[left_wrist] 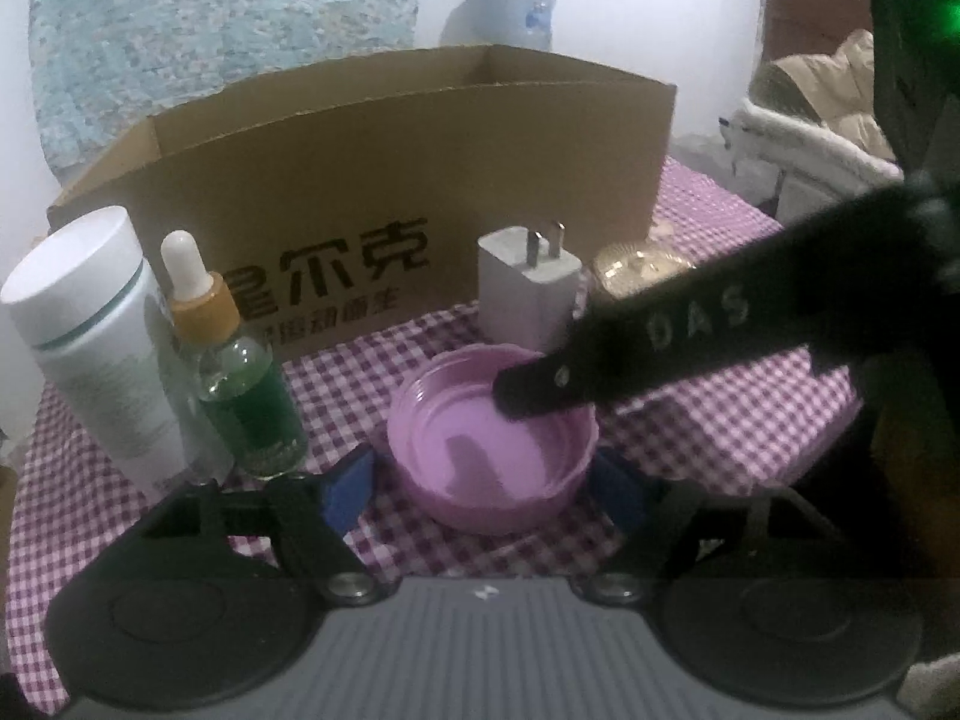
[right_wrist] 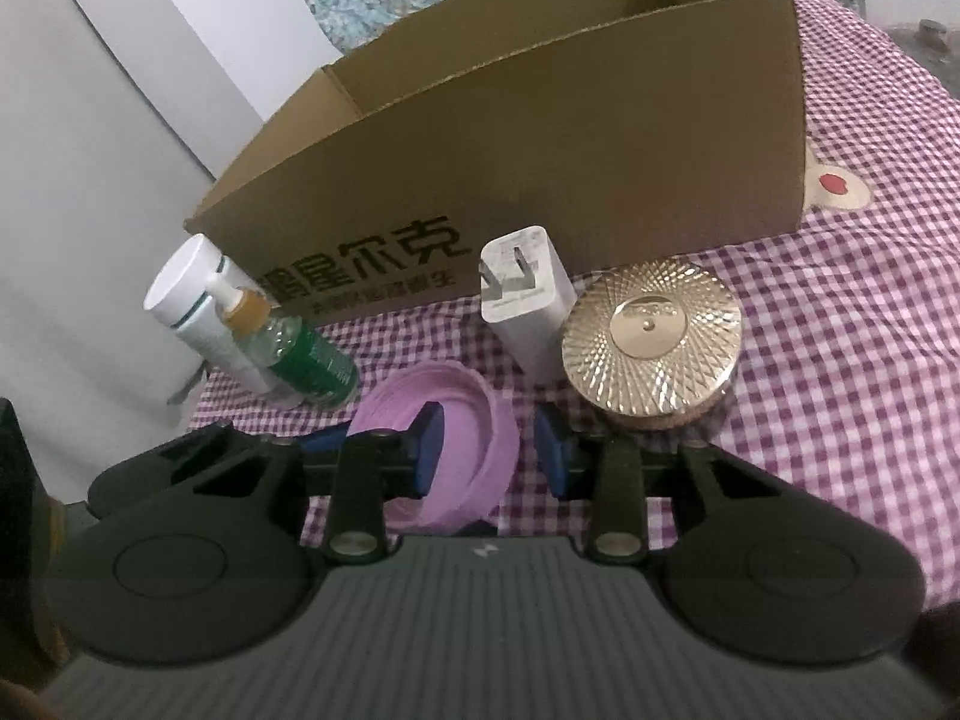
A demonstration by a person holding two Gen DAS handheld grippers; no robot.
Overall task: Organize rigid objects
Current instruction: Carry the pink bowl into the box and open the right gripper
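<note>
Pink moulded plastic is the item in hand: a shallow round lid (left_wrist: 492, 450), lying open side up on the purple-and-white checked cloth (left_wrist: 336, 378), in front of the open brown cardboard box (left_wrist: 384, 180) with dark printed characters.

Left to right along the box front: a white cylindrical bottle (left_wrist: 90, 330) with a green band; touching it, a clear glass dropper bottle (left_wrist: 240, 384) of green liquid with an amber collar and white bulb; the pink lid, nearer the cameras; a white wall charger (left_wrist: 528, 294), prongs up; and a gold faceted round jar (right_wrist: 651, 330) just beside the charger.

Left gripper (left_wrist: 486, 483): jaws open, one blue pad on each side of the lid, close but apparently not pressing. Right gripper (right_wrist: 492, 450): jaws open, straddling the lid's right wall, its left finger (right_wrist: 429, 447) inside the bowl and the other outside; in the left wrist view that black finger reaches down into the lid. Contact cannot be confirmed.

Handling, as judged: the lid should be light and stiff, with a thin, smooth wall that may flex slightly and slip. The scalloped rim offers some purchase. A pinch across the wall, rim seated deep in the pads, looks soundest; a grip across the full width risks it popping out.

Appearance: uniform lilac-pink, glossy inside, with thread ridges on the inner wall. No damage visible.
</note>
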